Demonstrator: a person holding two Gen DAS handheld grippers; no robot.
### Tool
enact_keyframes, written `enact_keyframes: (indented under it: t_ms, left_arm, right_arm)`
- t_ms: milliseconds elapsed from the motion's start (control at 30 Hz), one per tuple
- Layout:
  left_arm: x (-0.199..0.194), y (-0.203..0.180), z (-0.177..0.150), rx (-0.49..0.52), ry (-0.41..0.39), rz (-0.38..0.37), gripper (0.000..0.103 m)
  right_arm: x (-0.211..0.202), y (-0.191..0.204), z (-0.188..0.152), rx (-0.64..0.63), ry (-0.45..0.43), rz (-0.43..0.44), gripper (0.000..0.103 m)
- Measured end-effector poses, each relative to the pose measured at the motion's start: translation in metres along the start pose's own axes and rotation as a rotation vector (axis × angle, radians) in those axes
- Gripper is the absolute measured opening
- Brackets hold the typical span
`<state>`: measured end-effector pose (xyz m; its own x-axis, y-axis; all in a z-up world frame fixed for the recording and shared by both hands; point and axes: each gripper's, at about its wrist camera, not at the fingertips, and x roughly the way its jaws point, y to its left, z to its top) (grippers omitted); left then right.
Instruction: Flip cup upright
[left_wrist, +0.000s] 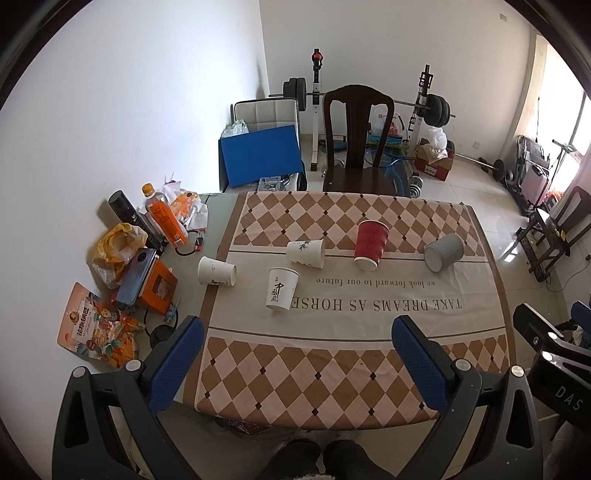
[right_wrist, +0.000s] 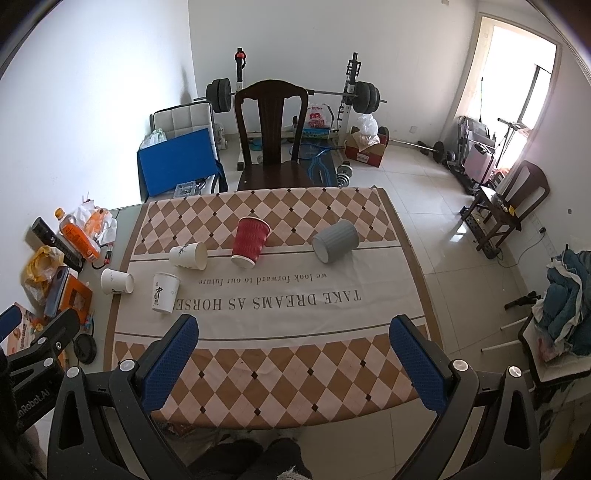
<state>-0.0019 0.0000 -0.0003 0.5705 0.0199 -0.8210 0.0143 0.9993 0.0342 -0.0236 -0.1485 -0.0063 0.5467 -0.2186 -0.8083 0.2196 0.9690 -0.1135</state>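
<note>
Several cups lie on their sides on the checkered tablecloth (left_wrist: 332, 373). A grey ribbed cup (left_wrist: 443, 252) (right_wrist: 335, 241) lies at the right, a red ribbed cup (left_wrist: 370, 245) (right_wrist: 250, 241) in the middle. Three white paper cups lie to the left: one with a leaf print (left_wrist: 306, 253) (right_wrist: 188, 255), one with black calligraphy (left_wrist: 282, 289) (right_wrist: 165, 292), one at the cloth's left edge (left_wrist: 216, 271) (right_wrist: 116, 281). My left gripper (left_wrist: 297, 363) and right gripper (right_wrist: 295, 363) are open and empty, held above the table's near edge, well short of the cups.
Clutter lines the table's left side: an orange drink bottle (left_wrist: 165, 216), a black cylinder (left_wrist: 135, 218), a yellow bag (left_wrist: 116, 245), an orange box (left_wrist: 157, 288), snack packets (left_wrist: 98, 326). A dark wooden chair (left_wrist: 356, 144) stands behind the table, with gym weights beyond.
</note>
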Motion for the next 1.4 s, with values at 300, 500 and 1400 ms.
enact_keyframes:
  t_ms: [300, 500, 1400]
  left_arm:
    - [0.003, 0.009, -0.002, 0.0, 0.002, 0.0, 0.103]
    - [0.006, 0.015, -0.006, 0.0, 0.004, -0.003, 0.103]
    - [0.008, 0.021, -0.011, -0.002, 0.013, -0.007, 0.103]
  right_arm:
    - [0.0, 0.0, -0.001, 0.001, 0.003, -0.002, 0.103]
    - [0.001, -0.001, -0.001, -0.001, 0.003, -0.003, 0.103]
    - [0.008, -0.002, -0.035, -0.002, 0.015, 0.008, 0.103]
